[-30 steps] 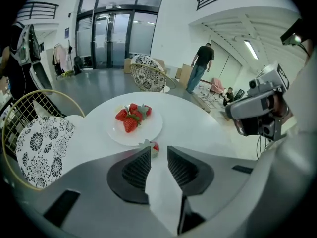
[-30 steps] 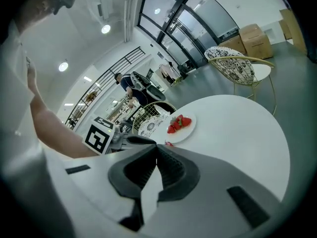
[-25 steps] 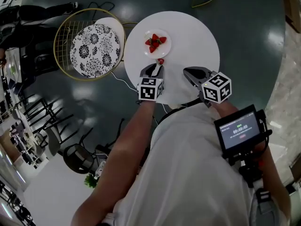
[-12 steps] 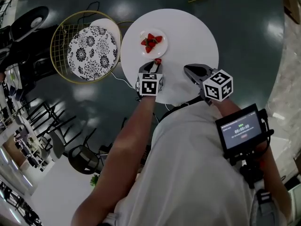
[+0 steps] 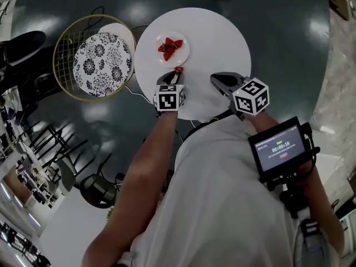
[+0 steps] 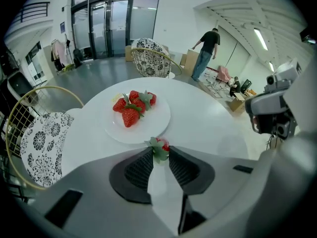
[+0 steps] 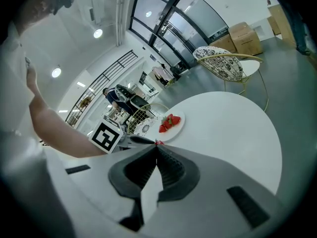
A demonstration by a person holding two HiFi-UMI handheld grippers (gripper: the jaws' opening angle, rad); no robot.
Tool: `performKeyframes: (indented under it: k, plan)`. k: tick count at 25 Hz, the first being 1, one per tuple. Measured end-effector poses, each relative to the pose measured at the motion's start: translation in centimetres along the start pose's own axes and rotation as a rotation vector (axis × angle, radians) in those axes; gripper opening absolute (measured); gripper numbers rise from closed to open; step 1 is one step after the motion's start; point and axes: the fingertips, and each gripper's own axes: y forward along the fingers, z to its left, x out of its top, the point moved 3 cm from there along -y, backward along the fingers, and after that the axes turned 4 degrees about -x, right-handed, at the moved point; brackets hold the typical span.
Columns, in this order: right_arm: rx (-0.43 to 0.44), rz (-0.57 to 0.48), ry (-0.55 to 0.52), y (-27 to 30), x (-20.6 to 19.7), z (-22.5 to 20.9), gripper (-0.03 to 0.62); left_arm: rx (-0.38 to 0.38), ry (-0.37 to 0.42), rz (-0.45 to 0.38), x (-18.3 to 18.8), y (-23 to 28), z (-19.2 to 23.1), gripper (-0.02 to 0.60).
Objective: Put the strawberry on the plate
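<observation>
A white plate (image 5: 181, 55) (image 6: 148, 124) with several strawberries (image 5: 168, 48) (image 6: 131, 108) sits on the round white table (image 5: 217, 43) (image 6: 208, 125). My left gripper (image 5: 177, 74) (image 6: 159, 150) points steeply down just short of the plate's near rim. A small leafy strawberry (image 5: 178, 69) (image 6: 163, 144) sits between its tips, and its jaws have just been closing on it. My right gripper (image 5: 214, 78) (image 7: 156, 147) hovers over the table's near right, shut and empty. In its view the plate (image 7: 177, 126) lies ahead on the left.
A gold wire chair with a black-and-white patterned cushion (image 5: 100, 57) (image 6: 39, 143) stands left of the table, and a second such chair (image 6: 148, 53) behind it. A person (image 6: 205, 51) stands far back by cardboard boxes. A small screen (image 5: 281, 149) rides near my right arm.
The head view has drifted slightly. My left gripper stays at the plate's near rim with the strawberry at its tips. The right gripper has kept still.
</observation>
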Motion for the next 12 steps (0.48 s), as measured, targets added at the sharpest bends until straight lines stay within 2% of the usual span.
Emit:
performKeyframes:
  k: [12]
  plan:
    - [0.032,0.011,-0.029,0.5,0.1,0.6,0.008,-0.042,-0.071,-0.060,0.1,-1.0,-1.4,0.107]
